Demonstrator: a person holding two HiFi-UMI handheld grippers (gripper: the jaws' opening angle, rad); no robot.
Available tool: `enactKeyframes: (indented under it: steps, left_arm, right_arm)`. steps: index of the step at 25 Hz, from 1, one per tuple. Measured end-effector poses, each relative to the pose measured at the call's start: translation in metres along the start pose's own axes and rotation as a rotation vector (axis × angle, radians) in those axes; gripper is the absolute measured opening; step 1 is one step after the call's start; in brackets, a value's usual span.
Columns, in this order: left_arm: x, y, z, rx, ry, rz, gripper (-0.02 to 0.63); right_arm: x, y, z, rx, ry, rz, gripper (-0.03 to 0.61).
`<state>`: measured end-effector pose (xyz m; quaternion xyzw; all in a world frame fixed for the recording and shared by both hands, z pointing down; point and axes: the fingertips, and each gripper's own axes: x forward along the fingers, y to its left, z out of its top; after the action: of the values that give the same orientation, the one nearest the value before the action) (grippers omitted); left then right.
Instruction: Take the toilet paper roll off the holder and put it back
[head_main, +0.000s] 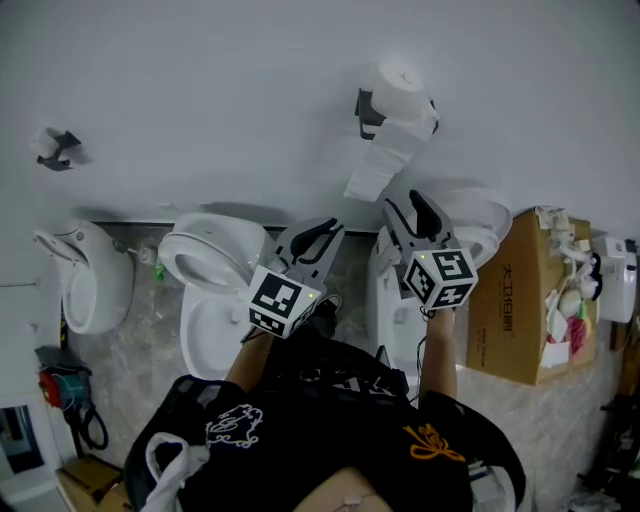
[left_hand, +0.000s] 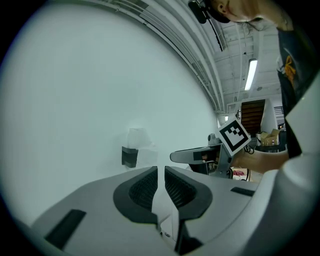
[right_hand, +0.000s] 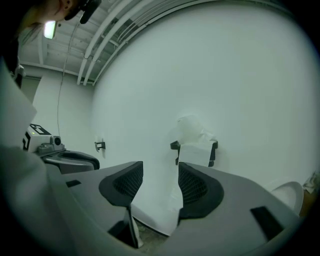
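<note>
Nearest the person, the left gripper (head_main: 318, 238) is hanging back on the left, its jaws drawn almost together with only a slit between them and nothing in it. Just to its right and a little farther out, the right gripper (head_main: 418, 212) is reaching toward the wall with its jaws standing partly apart; they are pressing on nothing, and only the wall and the hanging paper are showing through the gap.

Farther on, a loose tail of paper (head_main: 375, 170) is trailing down the wall. At the far end, the toilet paper roll (head_main: 405, 95) is sitting on the black holder (head_main: 367, 112), fixed to the wall.

The roll is lying almost straight ahead of the right gripper and above it, clearly apart from its tips. The left gripper is pointing well to the left of the roll, so the right one looks better placed. The roll's round end seems to be facing the head camera, so its long axis probably is not running along the wall, though that is hard to be sure of.
</note>
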<state>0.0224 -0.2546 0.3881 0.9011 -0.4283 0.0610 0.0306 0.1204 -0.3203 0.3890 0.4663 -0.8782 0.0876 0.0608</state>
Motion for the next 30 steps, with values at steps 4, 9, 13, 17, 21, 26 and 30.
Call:
enactKeyframes:
  steps: [4, 9, 13, 17, 21, 26, 30]
  left_arm:
    - [-0.018, -0.026, -0.008, 0.007, 0.018, 0.001, 0.041]
    - [-0.050, -0.061, -0.019, 0.007, 0.039, 0.019, 0.041]
    - [-0.078, -0.086, -0.029, 0.004, 0.056, 0.044, 0.041]
    - [-0.102, -0.109, -0.039, 0.010, 0.078, 0.056, 0.041]
    - [-0.122, -0.124, -0.042, 0.018, 0.087, 0.063, 0.041]
    - [-0.136, -0.126, -0.042, 0.035, 0.093, 0.083, 0.041]
    - [-0.143, -0.124, -0.040, 0.039, 0.092, 0.085, 0.041]
  right_arm:
    - [-0.036, 0.016, -0.025, 0.055, 0.010, 0.004, 0.215]
    - [-0.079, 0.046, -0.061, 0.114, 0.043, 0.031, 0.203]
    - [-0.111, 0.072, -0.082, 0.147, 0.051, 0.055, 0.198]
    - [-0.136, 0.092, -0.092, 0.170, 0.038, 0.075, 0.167]
    - [-0.152, 0.107, -0.098, 0.181, 0.030, 0.082, 0.139]
    - [-0.160, 0.124, -0.106, 0.179, 0.035, 0.113, 0.133]
    - [-0.160, 0.132, -0.098, 0.179, 0.015, 0.122, 0.119]
